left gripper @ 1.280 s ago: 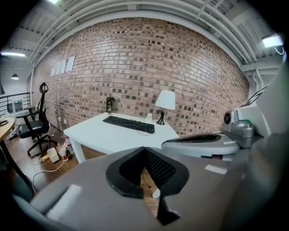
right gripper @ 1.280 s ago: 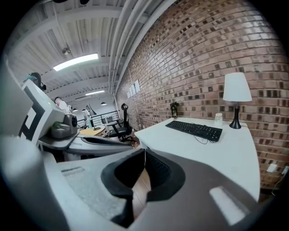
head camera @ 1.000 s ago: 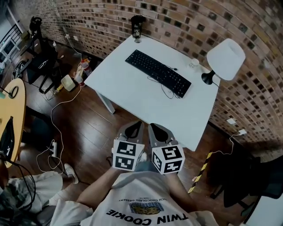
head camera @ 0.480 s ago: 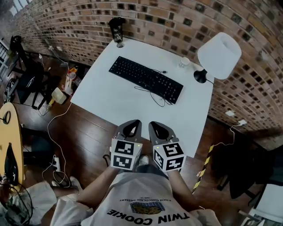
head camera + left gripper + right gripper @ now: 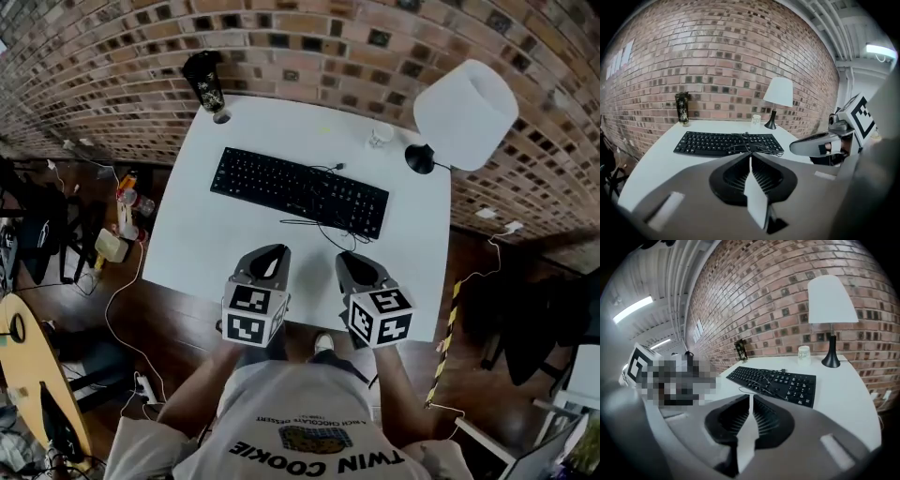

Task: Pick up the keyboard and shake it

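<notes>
1. While we stand at the near edge of the table [image 5: 202, 248], we hold the left gripper [image 5: 270, 253] and the right gripper [image 5: 352, 261] side by side, a little apart. Both point at the keyboard [image 5: 298, 192], which reads to us as lining up for a two-handed lift.
2. Each gripper has its jaws pressed together with nothing between them, so neither holds anything. We judge they must spread before they can take hold.
3. The keyboard lies flat in the middle of the table with its long side across our view, well apart from both grippers. Its length suits one gripper at each end, which is likely why we keep the two level and apart.
4. The cable [image 5: 323, 225] lies in loose loops, partly over the keyboard and partly on the table between it and us. We reckon it could snag or drag during shaking, so the grip should stay clear of it.
5. The lamp [image 5: 466, 111] and a small cup [image 5: 380, 137] stand beyond the keyboard's right end, and a dark bottle [image 5: 204, 82] stands at the far left corner. None of them touches the keyboard, and we judge that lifting toward us keeps the shaking away from them.
6. We are at the very start of the task: the keyboard is not yet touched.
</notes>
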Motion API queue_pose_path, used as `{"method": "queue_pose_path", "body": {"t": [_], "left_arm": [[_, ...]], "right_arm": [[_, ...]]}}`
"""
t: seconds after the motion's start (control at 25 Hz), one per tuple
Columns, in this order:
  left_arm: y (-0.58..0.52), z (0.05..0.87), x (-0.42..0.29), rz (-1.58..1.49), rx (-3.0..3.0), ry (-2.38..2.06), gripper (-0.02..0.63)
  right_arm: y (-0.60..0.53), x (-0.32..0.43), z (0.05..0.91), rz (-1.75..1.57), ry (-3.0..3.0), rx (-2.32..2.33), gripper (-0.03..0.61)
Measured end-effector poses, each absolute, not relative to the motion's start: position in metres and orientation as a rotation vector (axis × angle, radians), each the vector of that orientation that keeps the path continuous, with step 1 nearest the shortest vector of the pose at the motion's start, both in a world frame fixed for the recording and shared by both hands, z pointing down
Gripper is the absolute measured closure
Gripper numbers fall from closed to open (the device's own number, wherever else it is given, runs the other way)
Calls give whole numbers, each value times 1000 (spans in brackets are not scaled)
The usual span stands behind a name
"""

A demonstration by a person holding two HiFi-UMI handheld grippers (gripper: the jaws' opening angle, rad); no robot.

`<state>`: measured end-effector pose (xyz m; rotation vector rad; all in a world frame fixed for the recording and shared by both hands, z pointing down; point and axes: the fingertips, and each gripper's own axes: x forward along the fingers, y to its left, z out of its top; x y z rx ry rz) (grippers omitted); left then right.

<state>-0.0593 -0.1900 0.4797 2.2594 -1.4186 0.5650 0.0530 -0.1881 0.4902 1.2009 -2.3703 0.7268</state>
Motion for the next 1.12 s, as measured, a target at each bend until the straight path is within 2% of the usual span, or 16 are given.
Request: {"method": "queue_pose_path", "body": {"t": [0.16,0.28,0.36,0.44,0.52,0.68,0.76,0.92,1.12], "left_arm": [[-228,487,-102,552,2268,-1345,571],[-256,500,-134,583,2259,-1259,497],[-276,508,-154,599,2256,-1210,479],[-296,513,-173,586,2244,-1165,474],[-314,519,-192,577,2227,-1125,424],[-355,535,-227,596,2202,-1112,408],[-371,546,-243,611,2174,-1100,359],[-392,558,-267,638,2154,-1063,307],[-412,573,-264,642,2147,-968,305]], "right_arm": [[-215,66,500,789,-2321,1218,533],[-234,83,506,839,-2278,1252,521],[-247,97,509,887,-2248,1298,510],[-260,113,514,956,-2212,1348,479],[-270,128,519,1011,-2180,1390,448],[-289,154,527,1091,-2158,1459,398],[-299,160,531,1130,-2169,1464,376],[-314,165,547,1163,-2185,1378,331],[-328,173,565,1235,-2169,1336,328]]}}
